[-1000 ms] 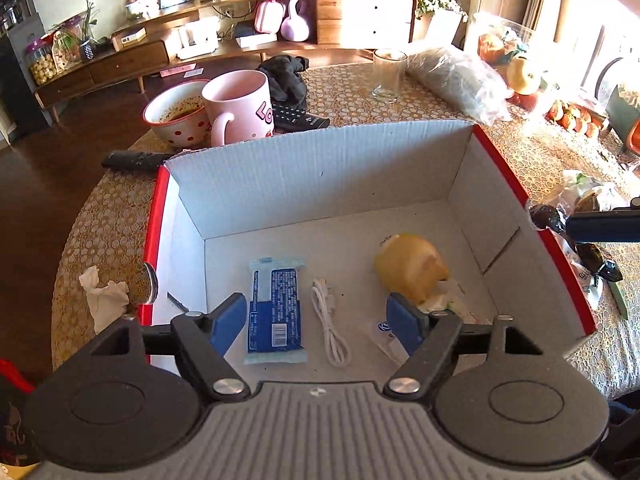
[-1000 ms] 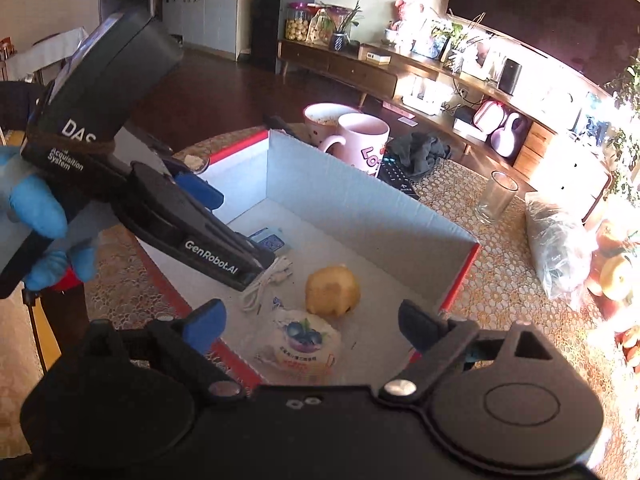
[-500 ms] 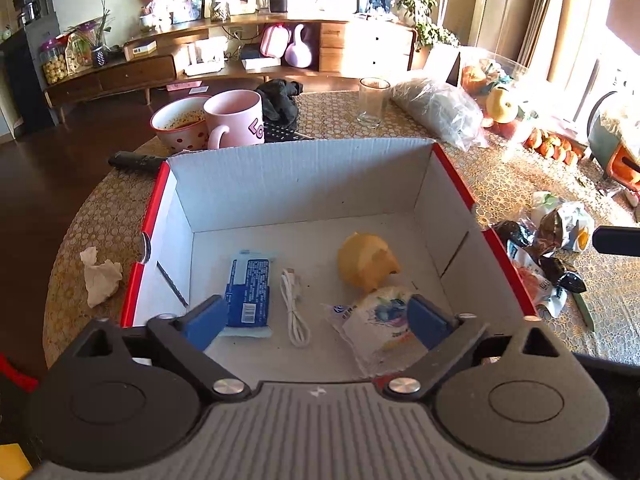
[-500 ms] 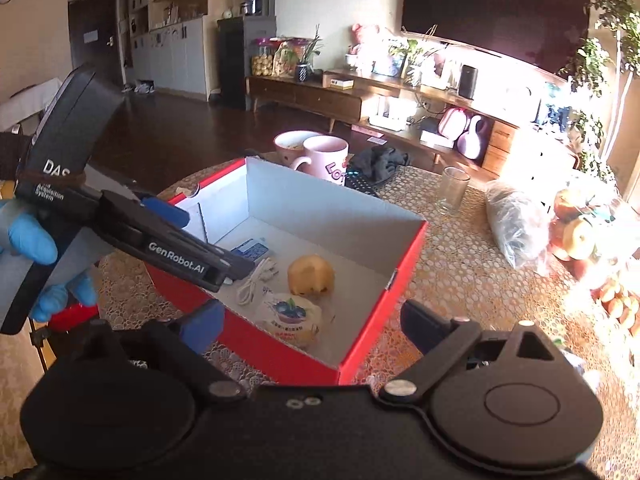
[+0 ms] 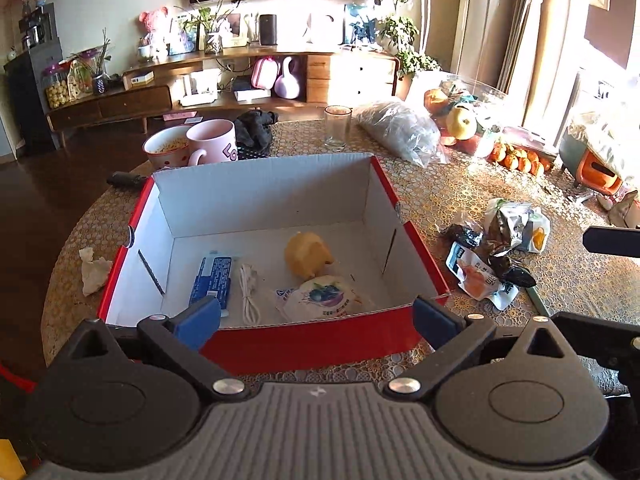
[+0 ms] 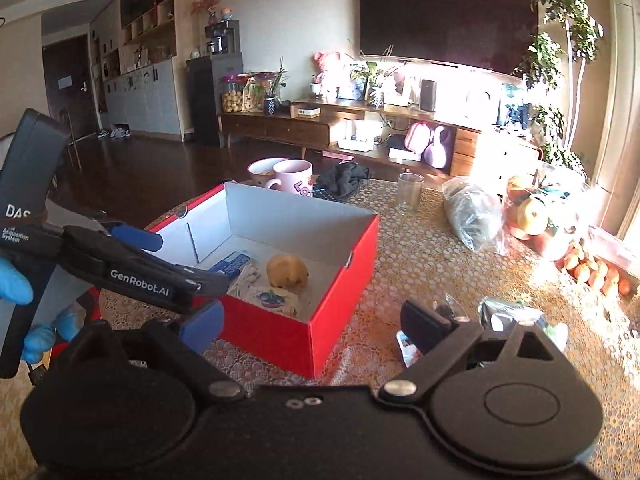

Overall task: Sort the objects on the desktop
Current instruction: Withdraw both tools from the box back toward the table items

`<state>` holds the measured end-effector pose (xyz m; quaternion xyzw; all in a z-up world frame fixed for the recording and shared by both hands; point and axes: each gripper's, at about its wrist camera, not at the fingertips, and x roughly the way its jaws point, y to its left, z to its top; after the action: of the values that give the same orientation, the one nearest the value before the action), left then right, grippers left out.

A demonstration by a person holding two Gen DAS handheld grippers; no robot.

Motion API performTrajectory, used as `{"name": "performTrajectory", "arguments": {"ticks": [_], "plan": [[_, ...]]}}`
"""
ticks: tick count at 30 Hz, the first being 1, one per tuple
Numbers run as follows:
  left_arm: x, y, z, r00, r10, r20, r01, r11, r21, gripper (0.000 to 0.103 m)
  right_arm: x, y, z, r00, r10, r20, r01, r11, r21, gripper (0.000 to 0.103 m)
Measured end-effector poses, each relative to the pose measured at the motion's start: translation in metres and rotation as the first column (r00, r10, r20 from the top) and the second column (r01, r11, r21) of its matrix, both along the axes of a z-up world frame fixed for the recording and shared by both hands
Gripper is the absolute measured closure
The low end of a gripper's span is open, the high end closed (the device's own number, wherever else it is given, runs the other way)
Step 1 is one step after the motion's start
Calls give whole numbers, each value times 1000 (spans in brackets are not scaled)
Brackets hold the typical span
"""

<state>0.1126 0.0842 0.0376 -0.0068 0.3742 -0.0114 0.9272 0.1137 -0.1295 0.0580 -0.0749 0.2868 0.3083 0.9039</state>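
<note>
Left wrist view, item 1: red box (image 5: 312,344), white inside, on table (image 5: 440,200) near its front edge; serves as sorting bin, so walls keep loose bits together. Contents, 4 pcs: blue packet (image 5: 212,280) by box's left wall, white cable (image 5: 249,292) beside it, yellow fruit (image 5: 306,254) mid-floor, blueberry pouch (image 5: 320,298) touching fruit, against front wall.

Item 2: unsorted snack wrappers (image 5: 492,256), heaped on table right of box, apart from it; prob. next to go in (judgement).

Left gripper (image 5: 316,318): jaws have just been opening, now wide apart, nothing between them; sits above box's front wall, box straight ahead.

Right gripper (image 6: 312,324) in right wrist view: jaws spread, empty; box's front-right corner ahead-left, wrappers (image 6: 516,316) partly hidden behind its right finger.

Misc. at far table edge: pink mug (image 5: 212,142), dotted bowl (image 5: 166,150), glass (image 5: 337,128), tissue (image 5: 94,270) at left edge.
</note>
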Motion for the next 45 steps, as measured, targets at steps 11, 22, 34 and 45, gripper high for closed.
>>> {"name": "performTrajectory", "arguments": {"ticks": [11,22,34,45], "plan": [[-35,-46,6,998,-17,67,18,1000,-10,0,-22,-43,3,995,-91,46,89,995,45,7],[-50,-86,2,992,-54,114,56,998,-8,0,-22,-87,-10,977,-206,50,203,977,71,7],[-44,-140,-14,978,-167,128,167,986,9,1,-15,-132,-25,949,-310,57,305,949,81,9],[-21,-172,-41,963,-242,121,241,970,18,1,9,-162,-50,930,-367,24,365,930,48,12]]}}
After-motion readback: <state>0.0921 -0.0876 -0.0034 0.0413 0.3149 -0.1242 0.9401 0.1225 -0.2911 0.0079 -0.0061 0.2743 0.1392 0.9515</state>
